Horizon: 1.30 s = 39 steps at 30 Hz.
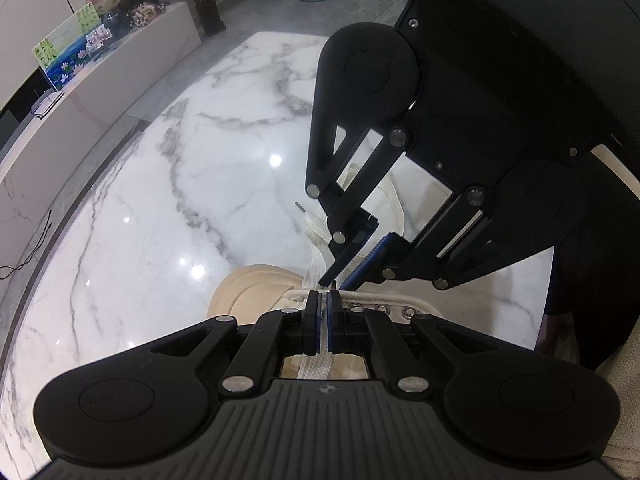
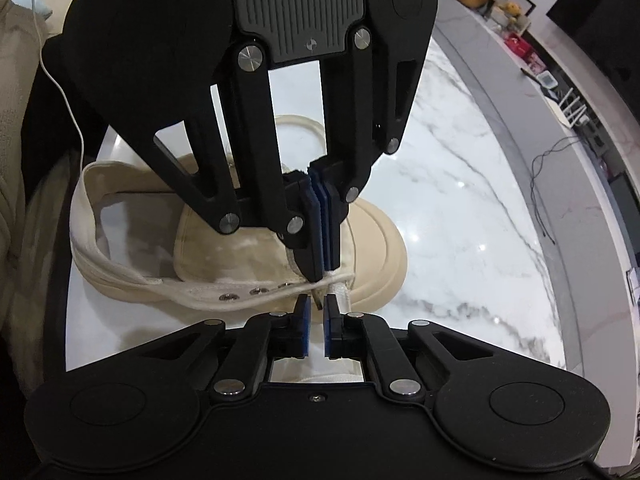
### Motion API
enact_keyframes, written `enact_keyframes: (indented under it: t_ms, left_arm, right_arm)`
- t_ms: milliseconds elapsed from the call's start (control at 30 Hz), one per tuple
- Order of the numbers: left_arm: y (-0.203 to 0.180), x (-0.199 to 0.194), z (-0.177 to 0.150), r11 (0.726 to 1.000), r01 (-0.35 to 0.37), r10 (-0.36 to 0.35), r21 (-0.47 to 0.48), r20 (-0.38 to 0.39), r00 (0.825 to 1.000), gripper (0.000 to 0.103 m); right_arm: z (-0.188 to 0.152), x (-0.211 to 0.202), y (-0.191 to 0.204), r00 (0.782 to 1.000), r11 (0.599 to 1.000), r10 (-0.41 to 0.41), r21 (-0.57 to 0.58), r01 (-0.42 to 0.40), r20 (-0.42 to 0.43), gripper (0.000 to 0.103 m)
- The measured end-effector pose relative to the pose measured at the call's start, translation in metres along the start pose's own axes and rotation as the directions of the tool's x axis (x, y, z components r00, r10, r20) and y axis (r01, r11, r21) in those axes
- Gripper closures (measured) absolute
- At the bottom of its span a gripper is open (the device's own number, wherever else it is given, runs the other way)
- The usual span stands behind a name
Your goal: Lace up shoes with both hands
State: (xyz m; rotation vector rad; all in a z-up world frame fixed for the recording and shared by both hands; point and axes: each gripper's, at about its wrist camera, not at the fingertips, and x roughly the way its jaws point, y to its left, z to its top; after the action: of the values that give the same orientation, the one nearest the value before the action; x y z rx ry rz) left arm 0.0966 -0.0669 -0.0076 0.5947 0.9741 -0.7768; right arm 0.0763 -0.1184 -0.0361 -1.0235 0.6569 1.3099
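A cream canvas shoe (image 2: 224, 248) with a thick rubber toe (image 1: 248, 288) lies on the white marble table (image 1: 180, 184). My left gripper (image 1: 323, 300) is shut on the flat white lace (image 1: 316, 368), which runs between its blue pads and down behind them. It also shows in the right wrist view (image 2: 322, 272), pointing down at the eyelet row (image 2: 256, 291). My right gripper (image 2: 317, 302) is slightly open around a lace tip, just in front of the shoe's edge. It shows in the left wrist view (image 1: 340, 276), jaws parted, above the lace (image 1: 316, 232) and its aglet (image 1: 300, 207).
A low white bench (image 1: 120, 64) with a painting and small ornaments runs along the table's far left. A potted plant (image 1: 208, 8) stands beyond it. A grey counter (image 2: 560, 128) with cables and small items curves along the right. A beige cloth (image 2: 16, 140) lies at the left.
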Motion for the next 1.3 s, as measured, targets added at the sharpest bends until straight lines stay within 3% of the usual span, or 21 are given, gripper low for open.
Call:
enact_keyframes:
  t_ms: [233, 433, 567, 933, 1300]
  left_arm:
    - [0.001, -0.004, -0.002, 1.000, -0.012, 0.012, -0.016, 0.004, 1.000, 0.101]
    - [-0.004, -0.025, -0.012, 0.999, -0.029, 0.029, -0.038, 0.005, 1.000, 0.090]
    - [-0.014, -0.033, -0.023, 0.998, -0.029, 0.029, -0.052, 0.002, 1.000, 0.090]
    - [-0.013, -0.040, -0.049, 0.966, -0.078, 0.080, -0.247, -0.003, 0.997, 0.090]
    - [-0.011, -0.049, -0.066, 0.942, -0.096, 0.104, -0.322, 0.006, 0.995, 0.090]
  right_arm:
    - [0.005, 0.003, 0.001, 1.000, 1.000, -0.005, 0.009, 0.005, -0.004, 0.102]
    - [0.002, -0.002, -0.002, 0.999, 0.999, -0.012, 0.038, 0.013, -0.038, 0.102]
    - [-0.003, -0.006, -0.003, 0.998, 0.998, -0.023, 0.050, 0.026, -0.066, 0.102]
    - [-0.032, -0.042, 0.018, 0.990, 0.990, -0.080, 0.109, 0.093, -0.114, 0.102]
    - [-0.097, -0.086, 0.036, 0.946, 0.960, -0.103, 0.218, 0.175, -0.307, 0.102]
